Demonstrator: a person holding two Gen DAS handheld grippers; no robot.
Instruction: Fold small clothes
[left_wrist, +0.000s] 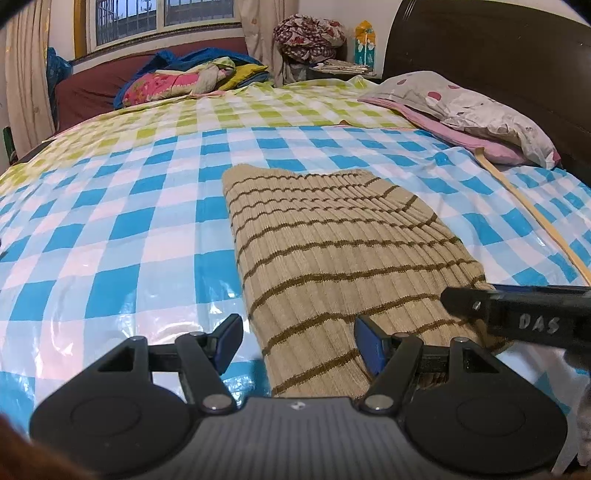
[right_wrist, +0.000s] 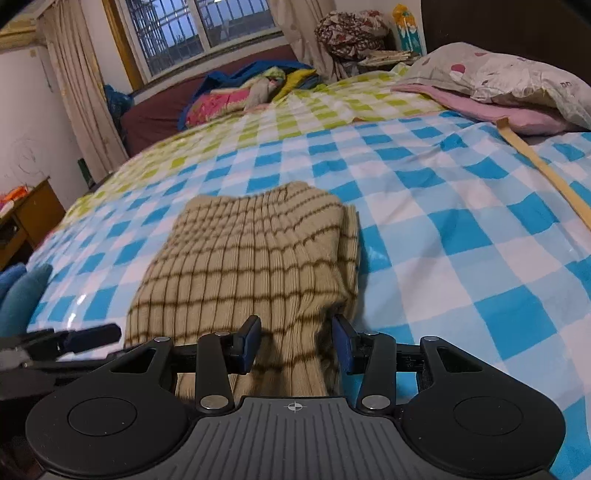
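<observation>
While both views show the sweater (left_wrist: 332, 236), only the right wrist shows its folded edge.

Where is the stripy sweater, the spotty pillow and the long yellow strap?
stripy sweater (left_wrist: 332, 236): left wrist view, middle of its ribbed top layer.
spotty pillow (left_wrist: 476, 107): left wrist view, middle of its white cover.
yellow strap (right_wrist: 546, 173): right wrist view, midway along its length.

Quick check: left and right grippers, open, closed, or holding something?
Left gripper: jaws open at the near edge of the striped knit garment, gripping nothing.
Right gripper: jaws open, garment between them, not clamped.
</observation>
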